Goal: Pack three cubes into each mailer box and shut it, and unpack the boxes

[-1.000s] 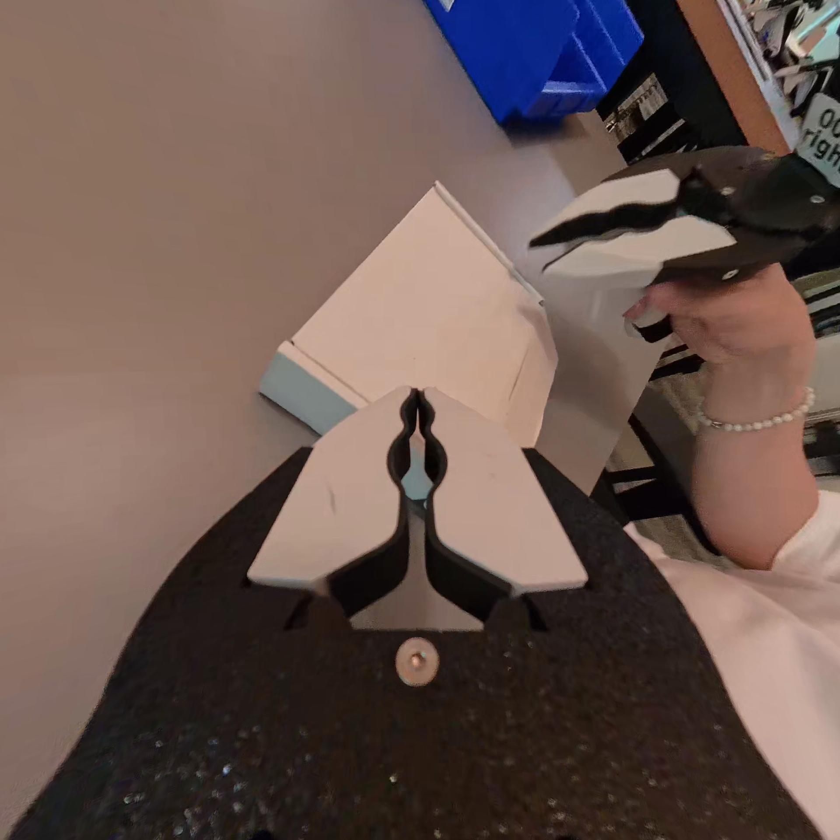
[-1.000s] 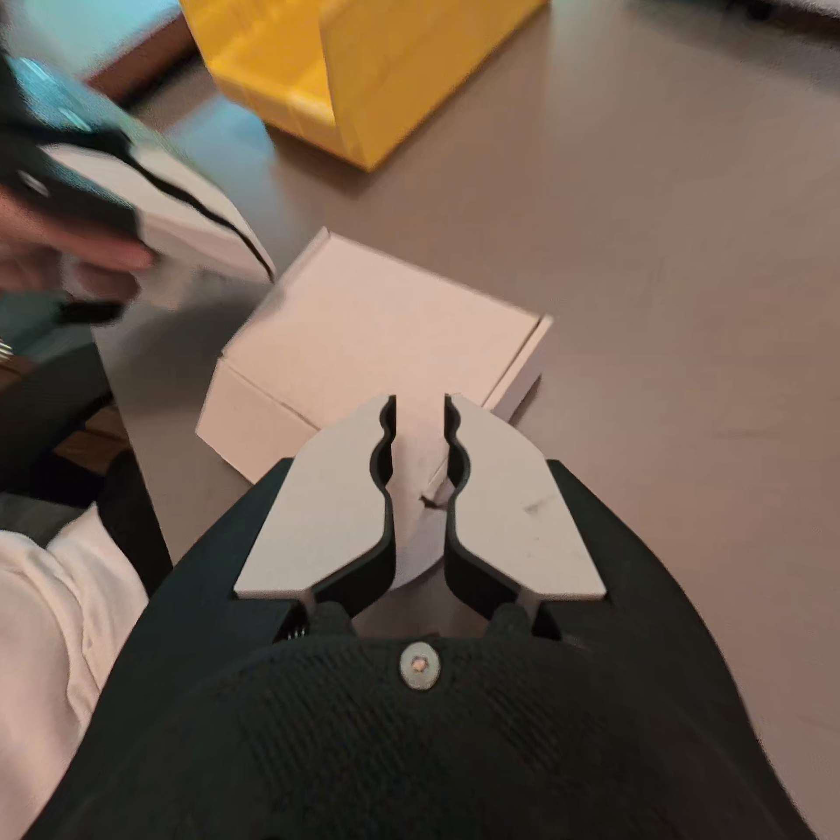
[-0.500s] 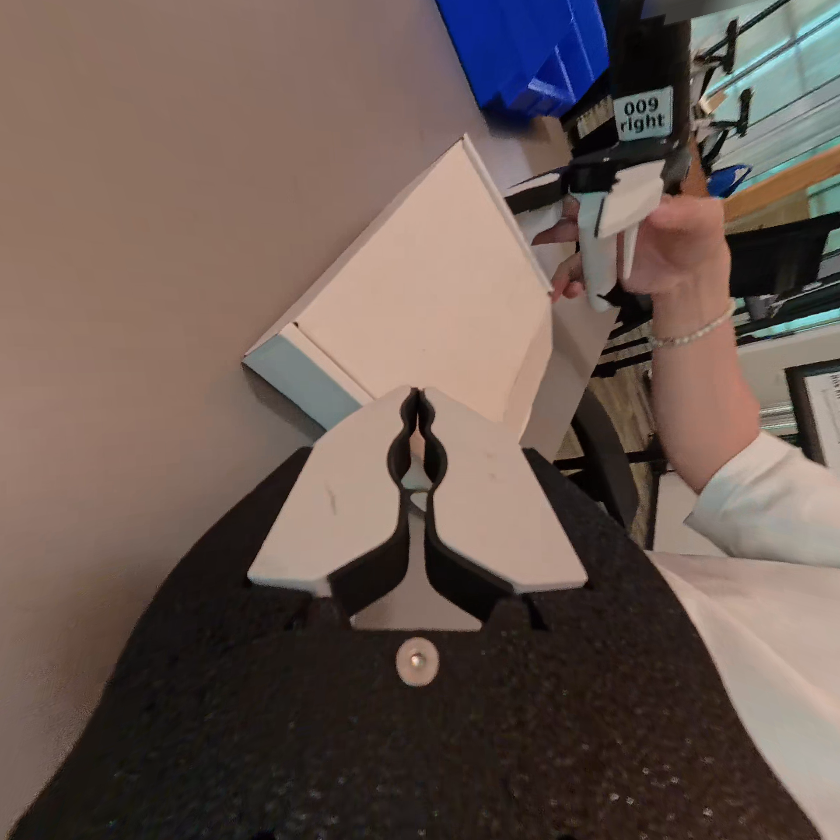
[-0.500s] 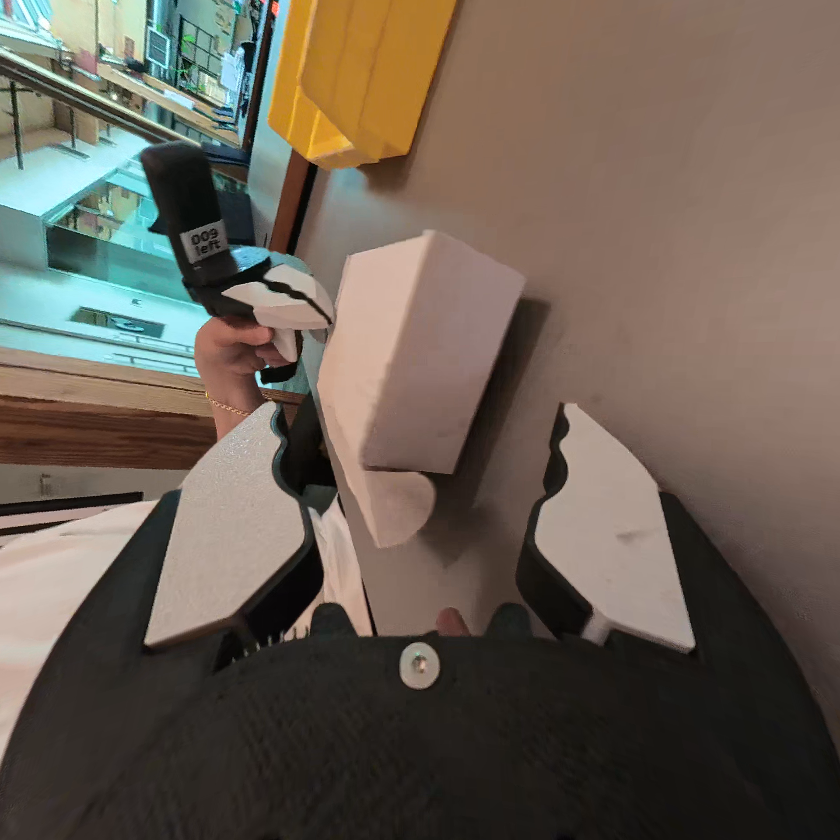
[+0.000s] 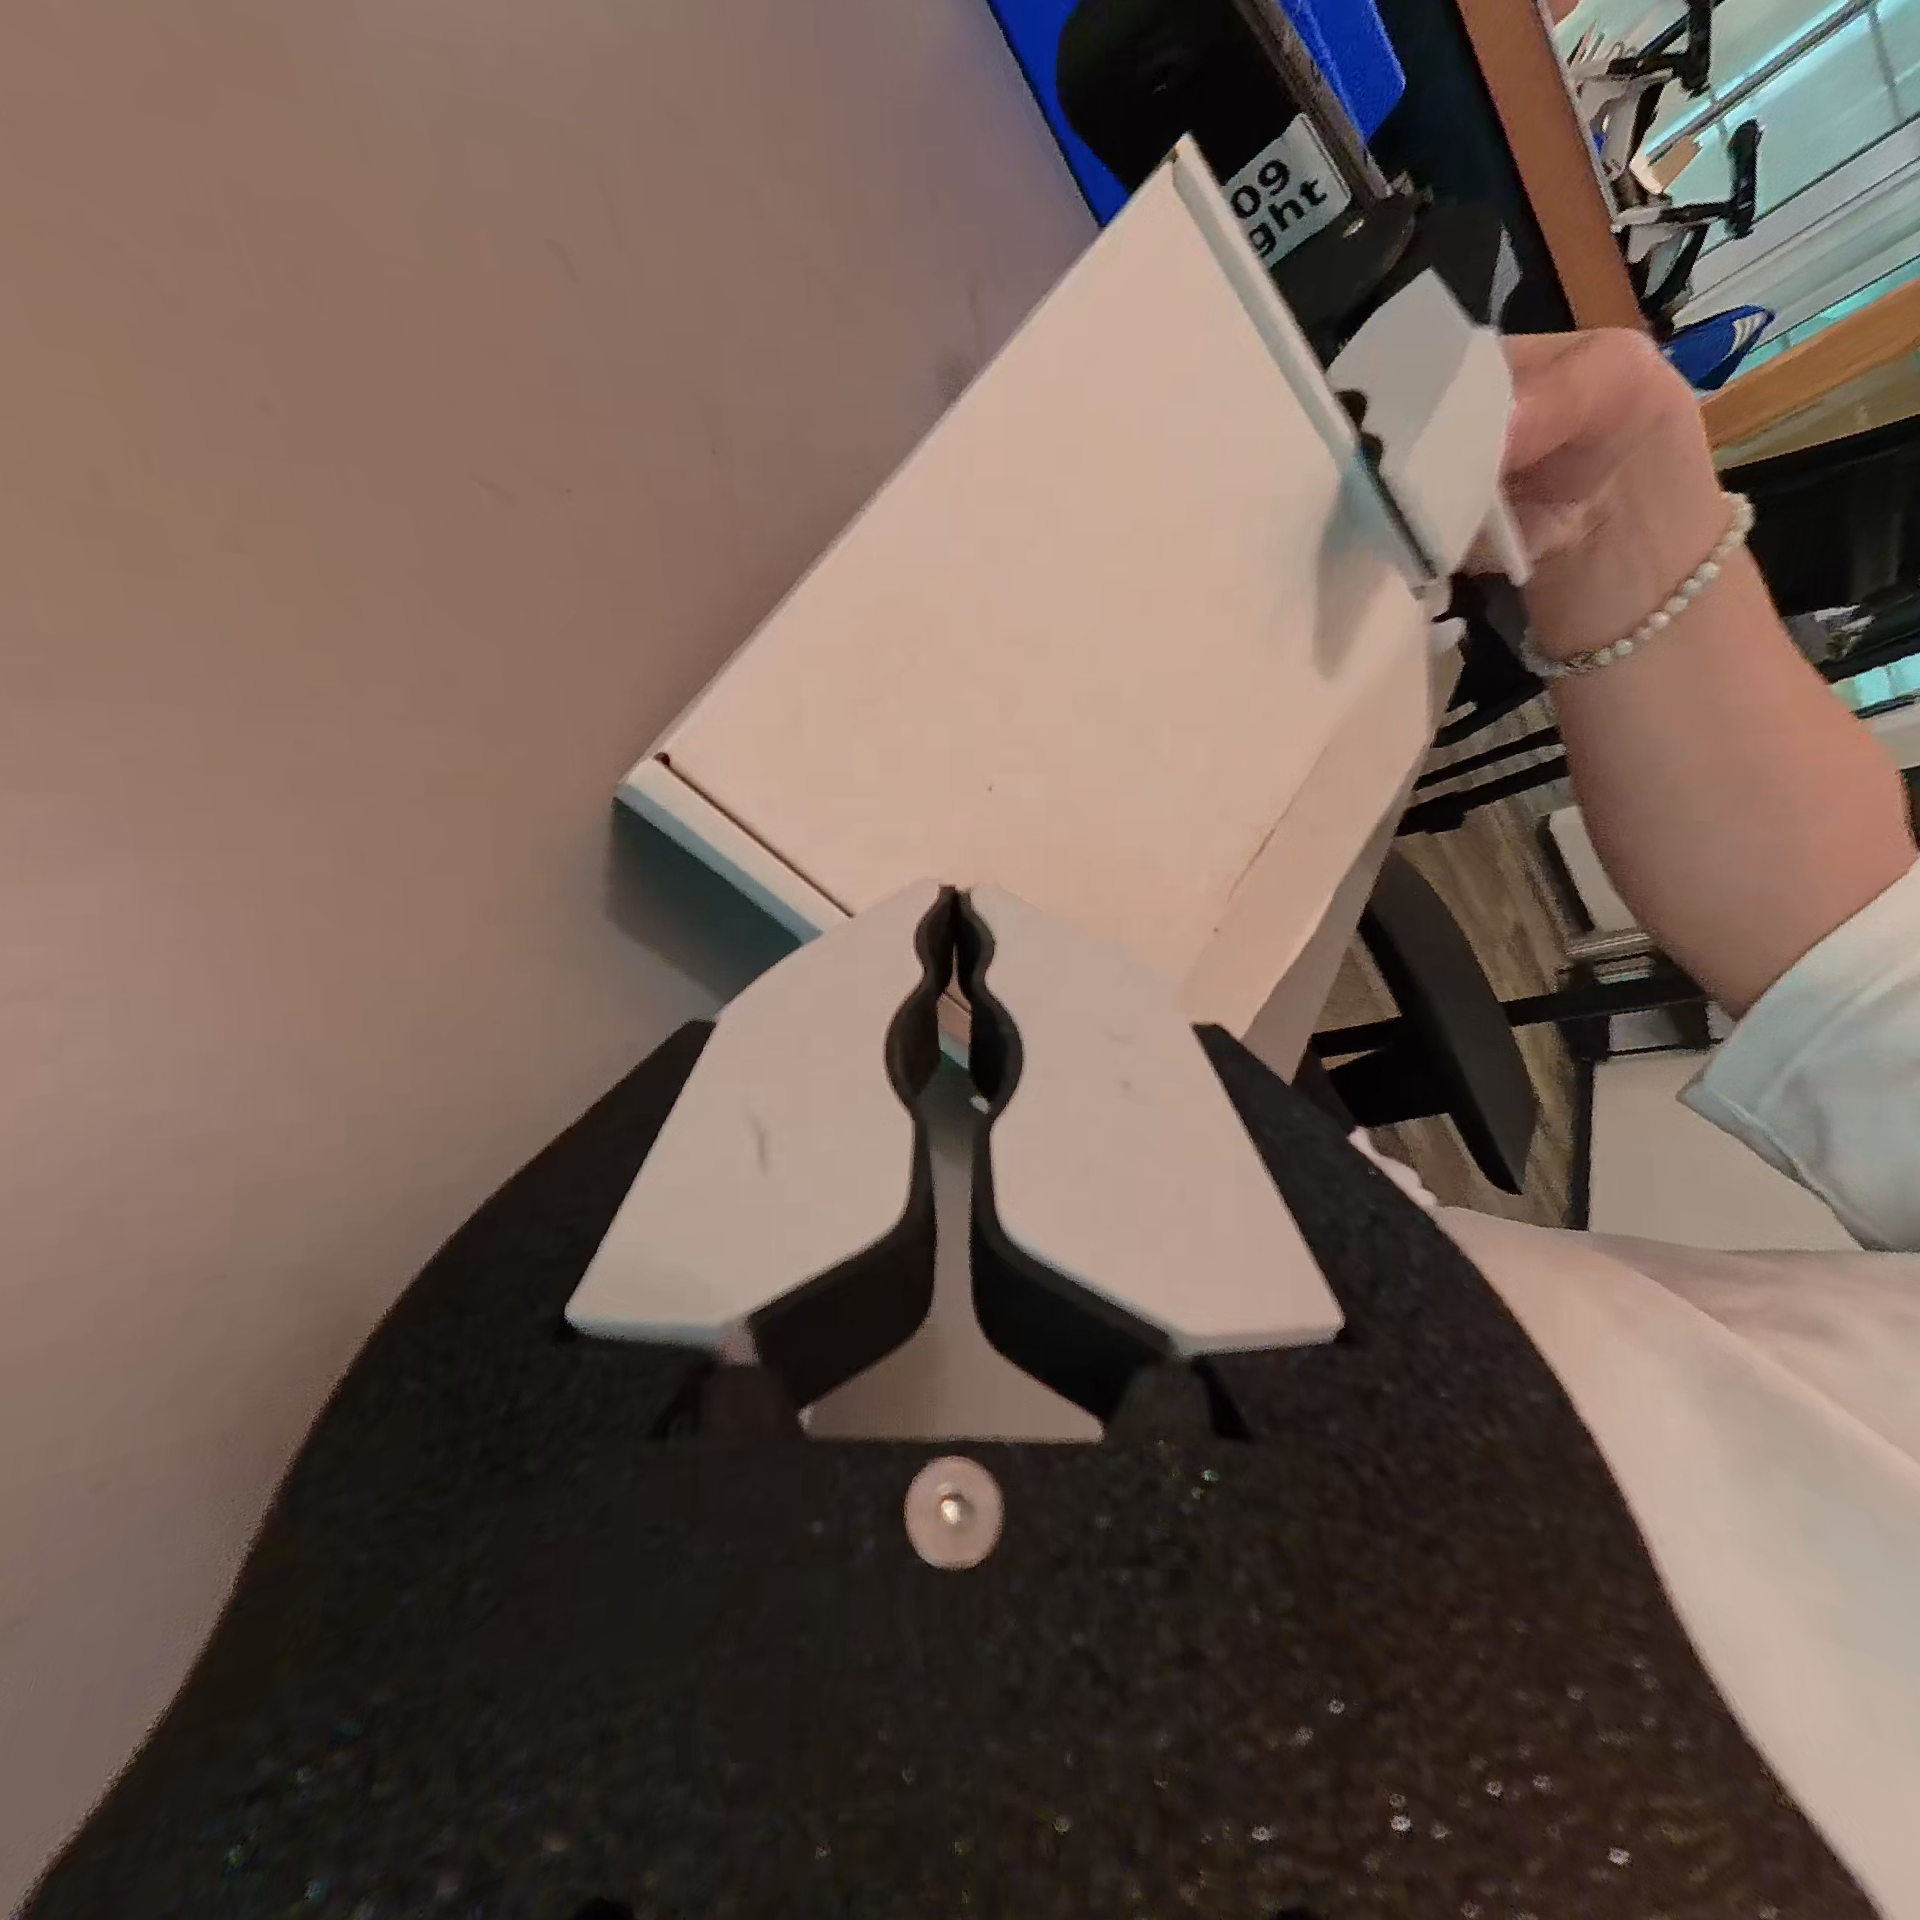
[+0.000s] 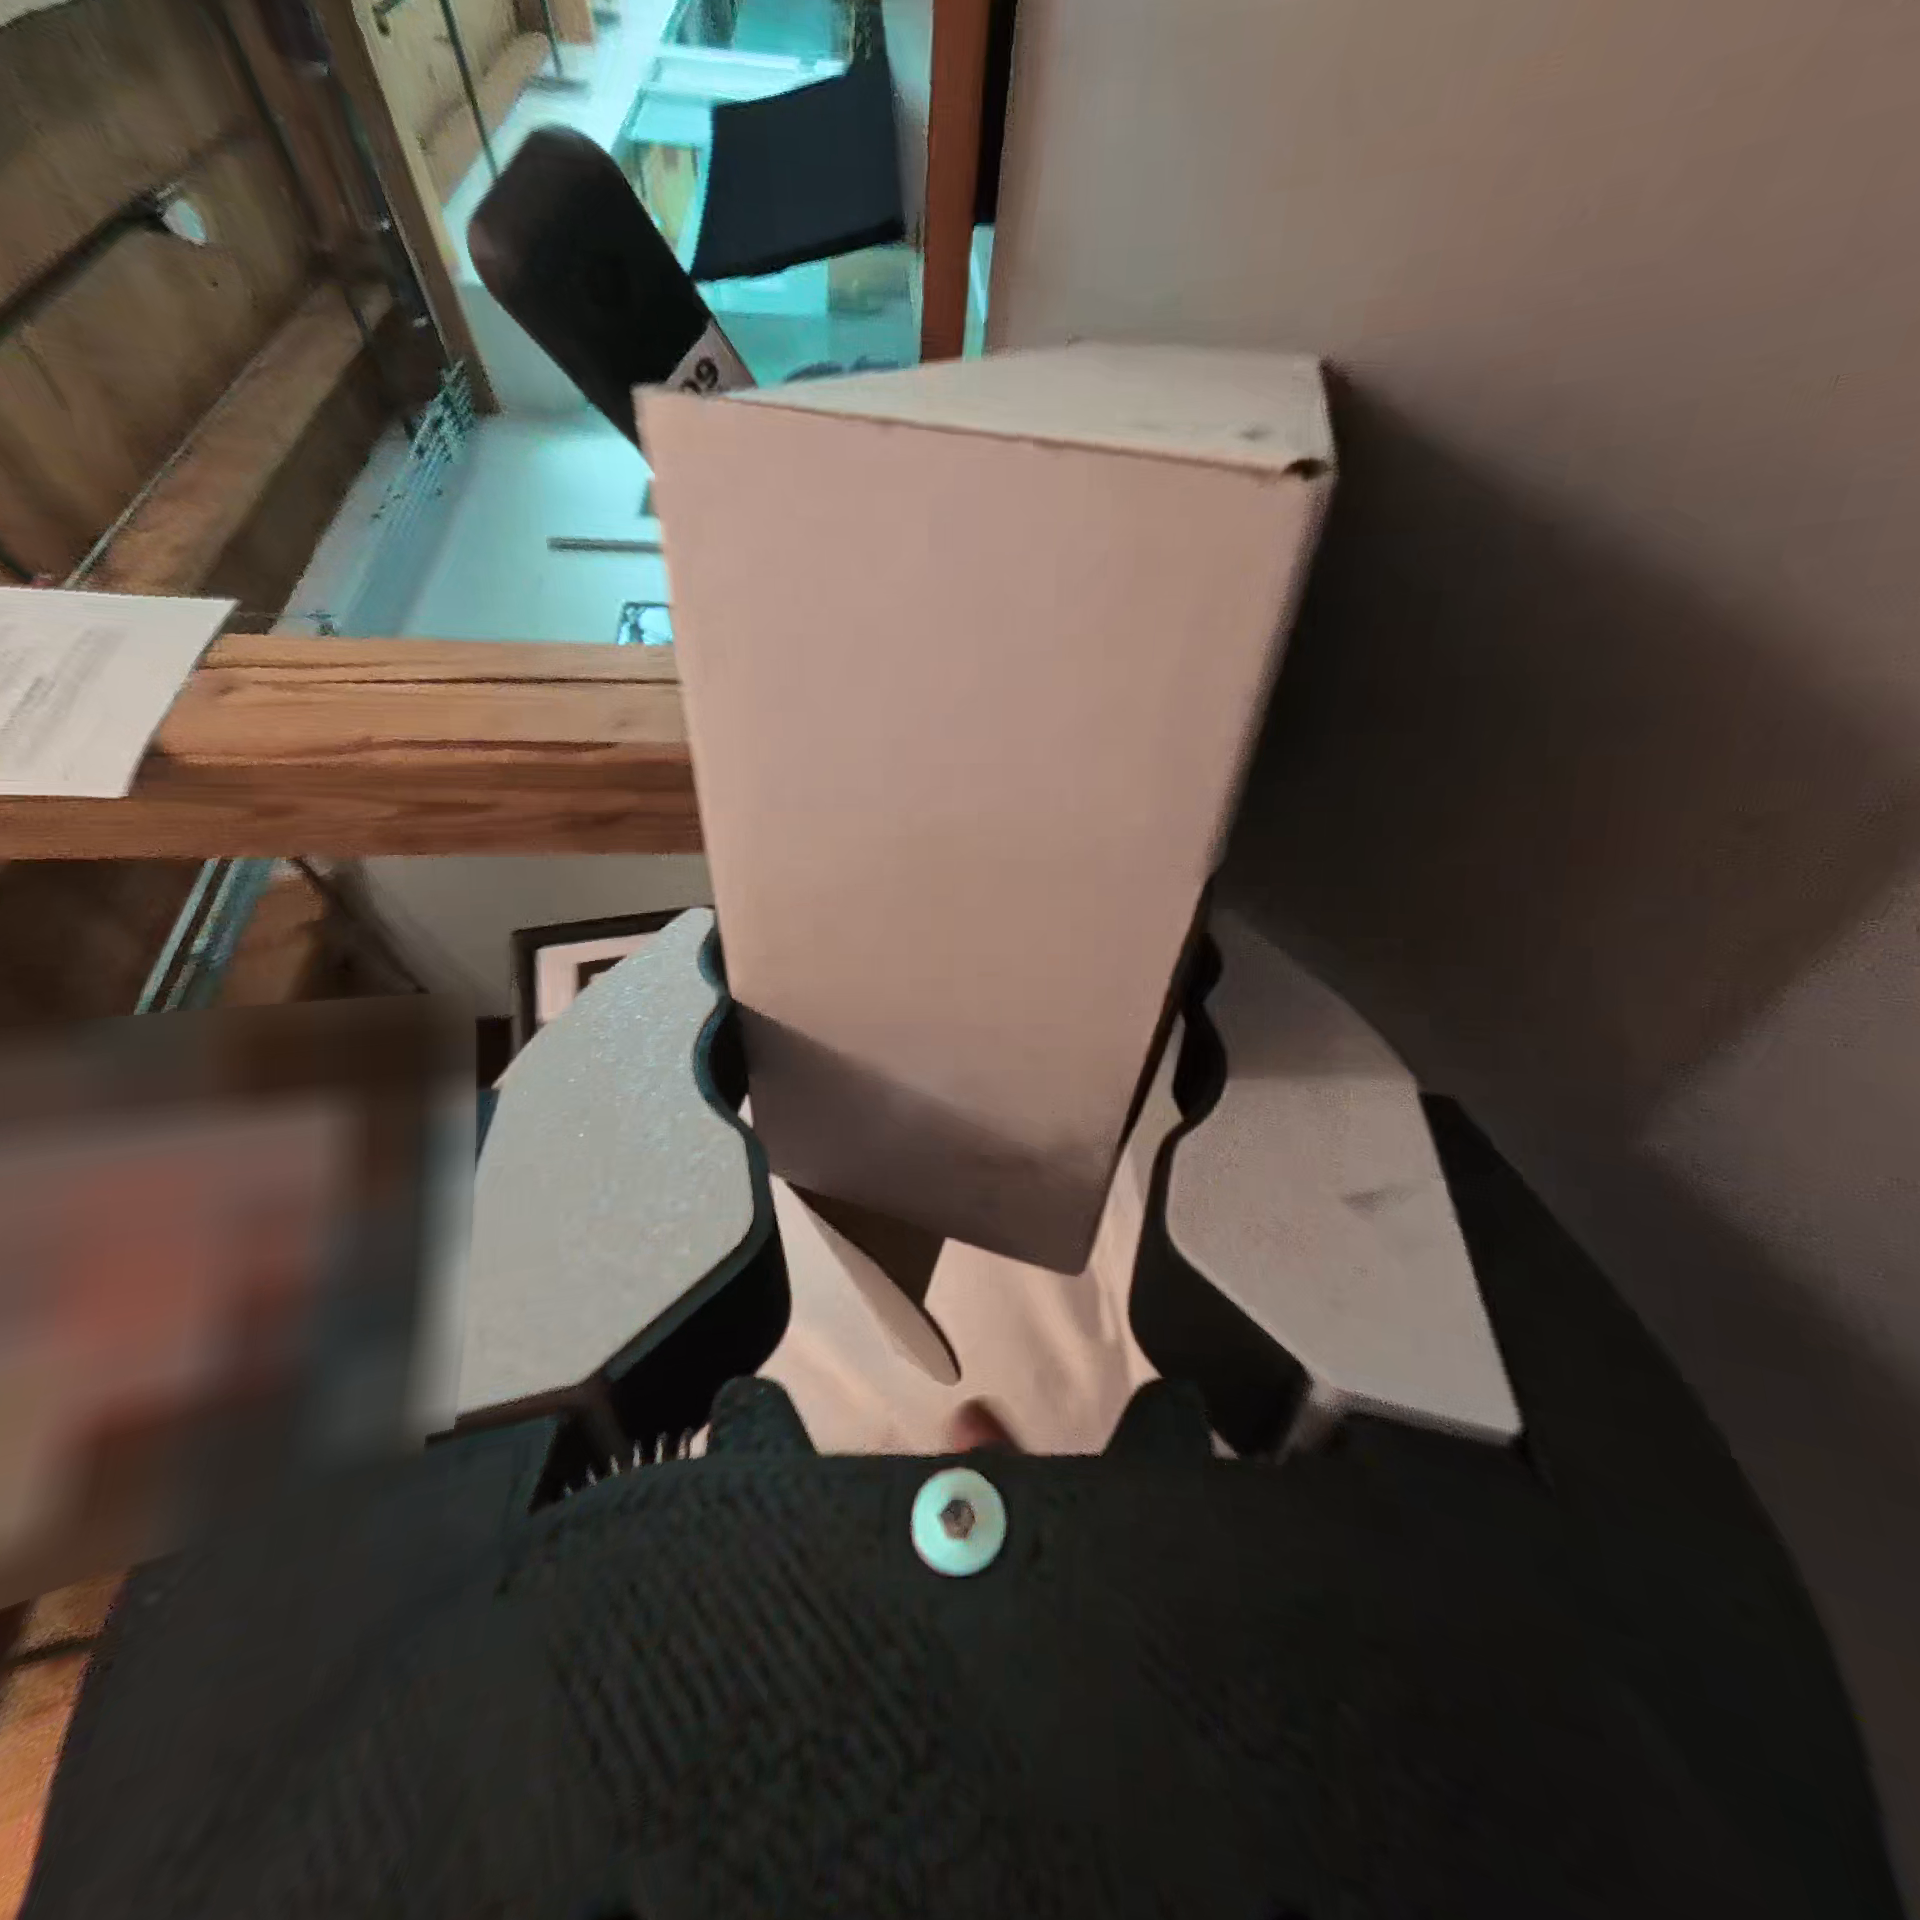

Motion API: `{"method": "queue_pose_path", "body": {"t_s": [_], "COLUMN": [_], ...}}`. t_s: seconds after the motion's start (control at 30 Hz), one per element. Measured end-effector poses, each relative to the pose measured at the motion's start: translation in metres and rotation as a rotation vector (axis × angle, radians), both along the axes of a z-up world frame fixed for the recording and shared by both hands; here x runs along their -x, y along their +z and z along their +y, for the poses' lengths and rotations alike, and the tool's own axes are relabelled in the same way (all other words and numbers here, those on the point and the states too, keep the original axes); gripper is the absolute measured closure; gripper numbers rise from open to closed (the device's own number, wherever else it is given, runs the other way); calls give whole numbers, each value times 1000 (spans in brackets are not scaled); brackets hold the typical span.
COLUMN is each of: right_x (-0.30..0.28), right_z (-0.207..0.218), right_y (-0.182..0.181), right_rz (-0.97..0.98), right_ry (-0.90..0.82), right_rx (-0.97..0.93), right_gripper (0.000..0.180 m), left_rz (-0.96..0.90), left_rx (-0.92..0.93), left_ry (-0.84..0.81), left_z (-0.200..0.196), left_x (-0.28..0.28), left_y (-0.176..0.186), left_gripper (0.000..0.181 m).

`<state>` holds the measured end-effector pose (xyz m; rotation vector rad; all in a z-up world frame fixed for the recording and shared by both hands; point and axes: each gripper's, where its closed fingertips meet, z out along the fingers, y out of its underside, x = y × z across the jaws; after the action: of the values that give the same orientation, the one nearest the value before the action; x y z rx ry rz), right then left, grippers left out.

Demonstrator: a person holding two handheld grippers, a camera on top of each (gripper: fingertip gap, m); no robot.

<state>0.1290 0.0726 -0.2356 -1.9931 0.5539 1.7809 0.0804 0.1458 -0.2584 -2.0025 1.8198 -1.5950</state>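
- Mailer box (image 5: 1039, 644), white cardboard and closed, stood tilted on the grey table (image 5: 364, 520), one long edge down on the surface and the rest lifted off it.
- In the right wrist view the same mailer box (image 6: 966, 727) filled the middle, its narrow side face turned to the camera and a loose rounded flap showing at its near end.
- Right gripper (image 6: 961, 1049) straddled the box's near end, jaws spread wide to the box's thickness, one white finger (image 6: 613, 1174) on the left face and the other on the right; whether the pads actually pressed the cardboard could not be told.
- Seen from the left wrist view, the right gripper (image 5: 1418, 457) sat at the box's far upper edge, held by a hand (image 5: 1600, 468) with a pearl bracelet (image 5: 1652, 613) at the wrist and a white sleeve (image 5: 1829, 1081) below.
- Left gripper (image 5: 953, 925) had its jaws closed together, tips meeting with nothing between them, just at the box's near lower corner; contact could not be told.
- Blue bin (image 5: 1226, 62) stood on the far part of the table behind the box.
- Off the table's edge, a black chair (image 5: 1455, 1039) showed in the left wrist view, and a wooden beam (image 6: 416, 748) with a sheet of paper (image 6: 94, 686) on it in the right wrist view.
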Motion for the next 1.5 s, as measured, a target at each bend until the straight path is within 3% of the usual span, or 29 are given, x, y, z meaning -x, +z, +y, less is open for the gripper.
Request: {"method": "queue_pose_path", "body": {"t_s": [0.13,0.2,0.3,0.4,0.53,0.67,0.83,0.87,0.97,1.03,1.1,1.2,1.27,1.33,1.5], "right_x": [1,-3,-18,-34,-34,-15,2,4,-7,-27,-48,-67,-70,-72,-65], "right_z": [4,3,-6,-24,-49,-61,-64,-64,-60,-57,-64,-81,-93,-92,-80], "right_y": [2,10,39,53,64,66,66,65,66,74,82,90,99,90,46], "right_rz": [-8,8,165,261,343,344,332,323,294,281,235,33,-114,-383,-924], "right_ry": [-6,-39,-111,-143,-92,7,81,86,18,-87,-173,-271,-342,-407,-388], "right_rx": [6,-32,-124,-160,-177,-181,-172,-171,-228,-312,-400,-552,-675,-732,-676], "right_gripper": [100,100,100,100,101,101,100,100,100,96,85,74,89,106,109], "left_rz": [-87,-242,-661,-1006,-1132,-1345,-1521,-1540,-1495,-1427,-1331,-1069,-877,-796,-727], "left_rx": [-117,-221,-499,-865,-1384,-1778,-1867,-1877,-1870,-1719,-1458,-843,-503,-420,-376], "left_ry": [-47,-101,-115,-121,-226,-367,-558,-555,-541,-481,-393,-294,-287,-285,-322], "left_z": [3,2,1,-10,-22,-56,-102,-104,-103,-101,-96,-87,-79,-68,-61], "left_x": [1,1,3,10,0,-10,-13,-14,-20,-21,-23,-26,-31,-38,-47], "left_y": [1,16,67,94,80,75,65,67,71,78,87,88,75,56,31], "left_gripper": [181,181,151,106,87,82,87,99,104,104,105,104,105,106,106]}}
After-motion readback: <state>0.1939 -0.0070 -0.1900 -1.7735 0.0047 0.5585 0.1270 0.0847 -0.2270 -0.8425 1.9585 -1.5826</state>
